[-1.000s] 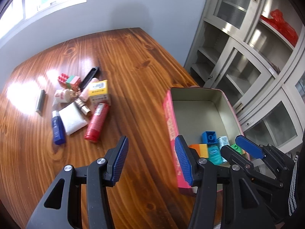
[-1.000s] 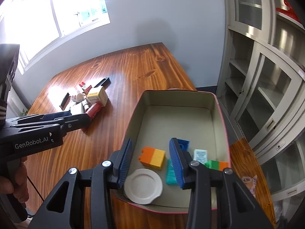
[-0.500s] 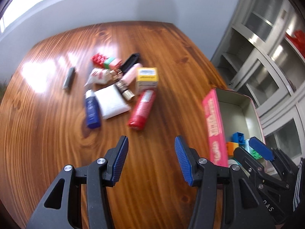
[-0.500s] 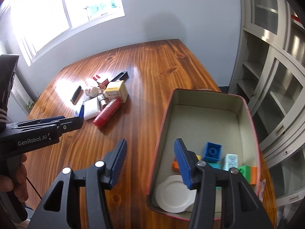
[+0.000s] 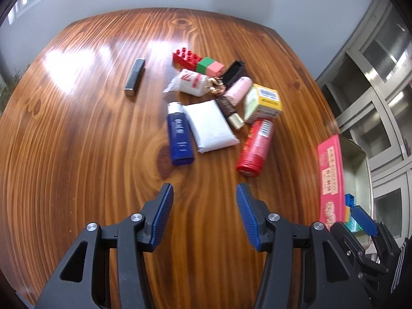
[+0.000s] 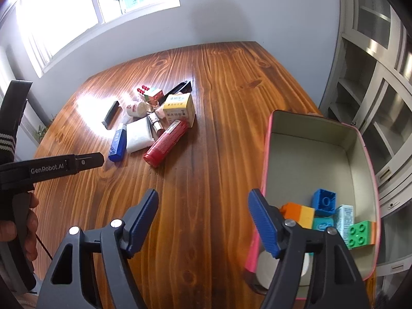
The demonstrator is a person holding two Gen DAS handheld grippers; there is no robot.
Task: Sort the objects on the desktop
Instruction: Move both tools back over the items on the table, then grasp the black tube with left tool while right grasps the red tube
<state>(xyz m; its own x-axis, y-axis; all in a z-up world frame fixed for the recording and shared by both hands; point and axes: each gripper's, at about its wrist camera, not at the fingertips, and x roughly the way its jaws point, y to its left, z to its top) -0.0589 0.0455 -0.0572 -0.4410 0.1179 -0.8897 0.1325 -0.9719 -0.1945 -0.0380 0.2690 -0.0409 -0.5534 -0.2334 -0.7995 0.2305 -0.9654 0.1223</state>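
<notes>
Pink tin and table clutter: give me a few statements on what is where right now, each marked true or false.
1. The pink tin holds toy blocks, among them a blue block. True.
2. The red tube lies inside the tin. False: it lies on the wooden table, near the yellow carton.
3. The left gripper holds the blue bottle. False: nothing is between its fingers; the bottle lies on the table.
4. The right gripper is empty, over bare wood beside the tin. True.
5. The grey bar lies apart from the pile. True.
</notes>
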